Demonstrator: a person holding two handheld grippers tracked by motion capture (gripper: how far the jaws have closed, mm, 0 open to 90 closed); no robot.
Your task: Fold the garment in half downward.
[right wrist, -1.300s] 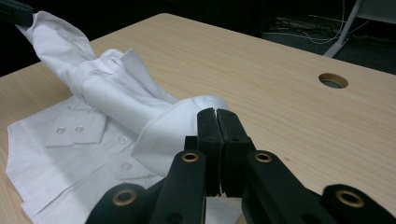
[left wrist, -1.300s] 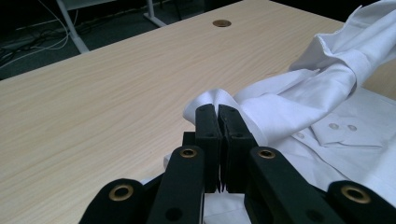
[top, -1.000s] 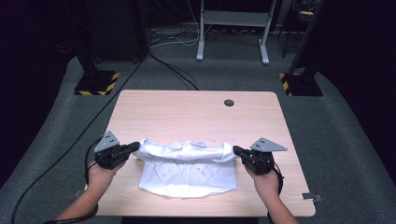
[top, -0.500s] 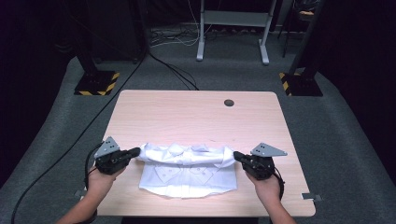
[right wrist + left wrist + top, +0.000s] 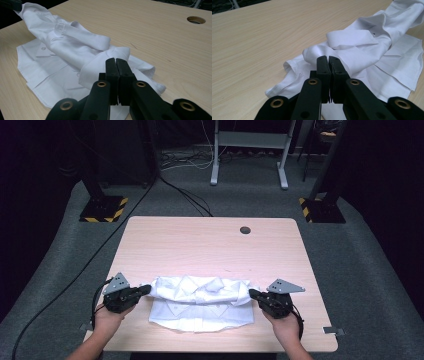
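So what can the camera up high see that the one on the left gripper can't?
The high view takes in both hands, the right gripper, the table's round hole and the floor with its cables. The left gripper view shows close up that its own jaws are pressed together on a fold of the white shirt. Both show the shirt, the left gripper and the wooden table.

White shirt (image 5: 200,302) — rumpled, far edge bunched and lifted — near the table's front edge.
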